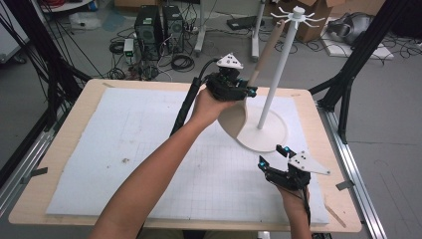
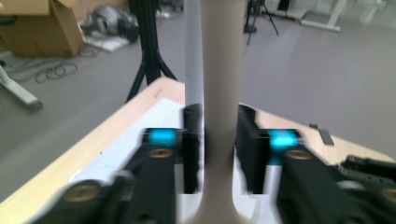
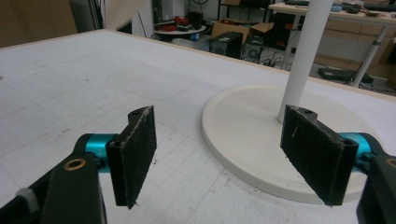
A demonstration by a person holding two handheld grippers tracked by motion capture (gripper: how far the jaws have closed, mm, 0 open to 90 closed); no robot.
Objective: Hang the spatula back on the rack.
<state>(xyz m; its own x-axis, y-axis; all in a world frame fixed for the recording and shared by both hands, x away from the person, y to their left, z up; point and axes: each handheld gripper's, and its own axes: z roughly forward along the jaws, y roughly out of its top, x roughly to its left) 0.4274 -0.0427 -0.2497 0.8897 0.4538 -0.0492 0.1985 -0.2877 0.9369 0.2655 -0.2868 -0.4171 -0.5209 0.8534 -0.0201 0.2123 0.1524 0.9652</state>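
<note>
A beige spatula hangs tilted over the table, its broad blade (image 1: pixel 233 119) low and its long handle (image 1: pixel 268 47) slanting up to the right. My left gripper (image 1: pixel 243 90) is shut on the handle just above the blade; in the left gripper view the handle (image 2: pixel 222 70) runs up between the two pads (image 2: pixel 191 144). Right behind it stands a white rack: round base (image 1: pixel 268 133), thin pole (image 1: pixel 278 64), ring of hooks on top (image 1: pixel 297 17). The handle's tip sits below the hooks. My right gripper (image 1: pixel 273 156) is open near the base's front edge (image 3: pixel 261 126), with nothing between its pads.
A white gridded mat (image 1: pixel 149 149) covers the wooden table (image 1: pixel 69 129). Black frame posts (image 1: pixel 348 74) stand at the table's right side. Computer towers (image 1: pixel 149 25) and cables lie on the floor beyond the far edge.
</note>
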